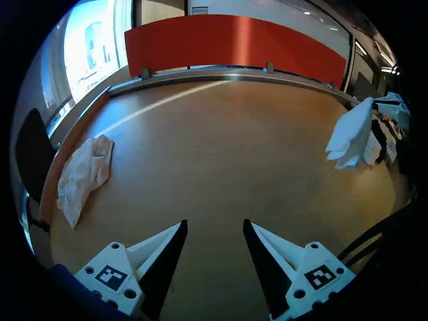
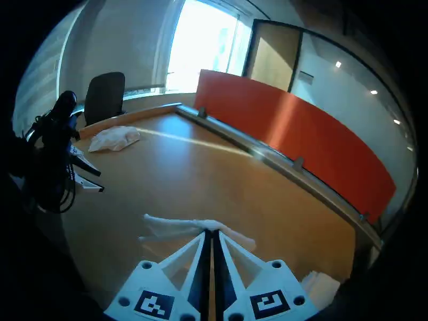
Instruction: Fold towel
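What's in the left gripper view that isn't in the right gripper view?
Left gripper view: the left tool, open, seen close up. Right gripper view: the right tool shut on a white towel, with the left tool farther off. Both: the crumpled towel, wooden table and orange divider.

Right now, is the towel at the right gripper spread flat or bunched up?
Bunched: the towel is pinched at the right gripper's closed fingertips, gathered into a narrow wrinkled strip, not spread flat.
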A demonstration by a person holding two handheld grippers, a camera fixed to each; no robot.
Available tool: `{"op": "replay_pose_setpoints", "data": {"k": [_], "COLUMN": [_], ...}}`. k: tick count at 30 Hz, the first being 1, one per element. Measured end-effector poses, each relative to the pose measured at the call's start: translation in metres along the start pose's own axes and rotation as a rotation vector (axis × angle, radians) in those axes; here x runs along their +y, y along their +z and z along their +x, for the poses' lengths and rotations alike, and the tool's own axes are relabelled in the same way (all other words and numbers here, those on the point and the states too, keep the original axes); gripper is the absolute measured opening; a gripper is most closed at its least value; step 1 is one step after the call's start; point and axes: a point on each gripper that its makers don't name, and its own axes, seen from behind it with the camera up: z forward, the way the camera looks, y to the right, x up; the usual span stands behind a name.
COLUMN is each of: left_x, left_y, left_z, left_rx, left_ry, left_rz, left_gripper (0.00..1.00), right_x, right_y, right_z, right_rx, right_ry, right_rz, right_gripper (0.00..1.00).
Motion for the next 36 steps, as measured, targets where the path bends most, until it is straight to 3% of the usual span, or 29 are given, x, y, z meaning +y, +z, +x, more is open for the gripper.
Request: {"op": "replay_pose_setpoints", "data": {"k": [20,36], "left_x": [0.007,0.007], "left_y": [-0.002,-0.002], "left_z": [0.001,0.002], "left_rx": [-0.002,-0.006], "left_ry": [0.013,0.018], "left_rz": [-0.008,0.003], "left_gripper": [0.76,0.76], "right_x": [0.105,0.188], "right_y": [-0.039,-0.052], "right_z": [0.007,-0.004], "right_rx": [0.029,0.000], "right_ry": [0.051,0.079], "right_rz": [-0.146,-0.223], "right_gripper": [0.05,0.05]}}
